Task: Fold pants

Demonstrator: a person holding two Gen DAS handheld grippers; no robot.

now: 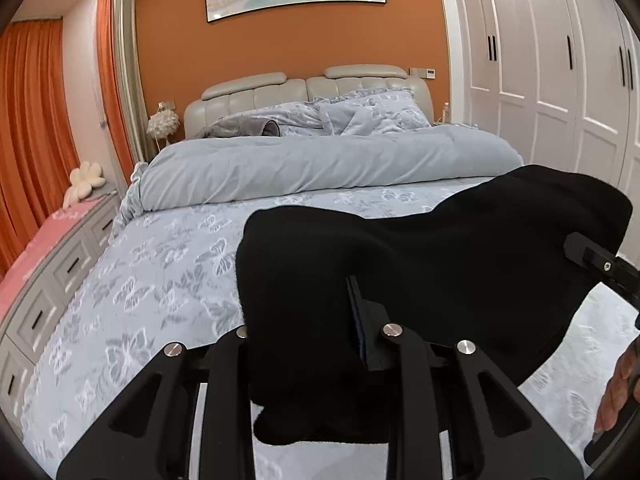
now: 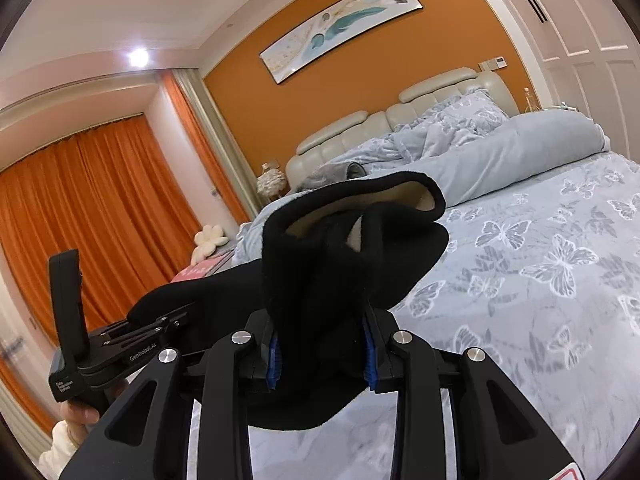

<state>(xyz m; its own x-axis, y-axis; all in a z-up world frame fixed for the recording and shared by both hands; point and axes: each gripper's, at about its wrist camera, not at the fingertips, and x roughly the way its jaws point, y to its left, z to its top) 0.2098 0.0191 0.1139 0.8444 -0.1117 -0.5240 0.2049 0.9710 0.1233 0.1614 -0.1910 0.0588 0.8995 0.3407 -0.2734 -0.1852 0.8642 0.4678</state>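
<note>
Black fleece-lined pants (image 1: 420,264) hang in the air between my two grippers, above the butterfly-print bed sheet (image 1: 160,272). My left gripper (image 1: 312,332) is shut on a thick bunch of the black cloth; the cloth covers its left finger. My right gripper (image 2: 322,344) is shut on another bunch of the pants (image 2: 352,248), whose cream lining shows at the top. The right gripper also shows at the right edge of the left wrist view (image 1: 600,268). The left gripper shows at the left of the right wrist view (image 2: 132,332), with the cloth running to it.
The bed has a folded light-blue duvet (image 1: 320,168), pillows (image 1: 372,116) and a padded headboard (image 1: 304,92). A grey drawer unit (image 1: 52,292) with a pink cover stands on the left. White wardrobe doors (image 1: 560,80) stand on the right. Orange curtains (image 2: 92,208) hang on the left.
</note>
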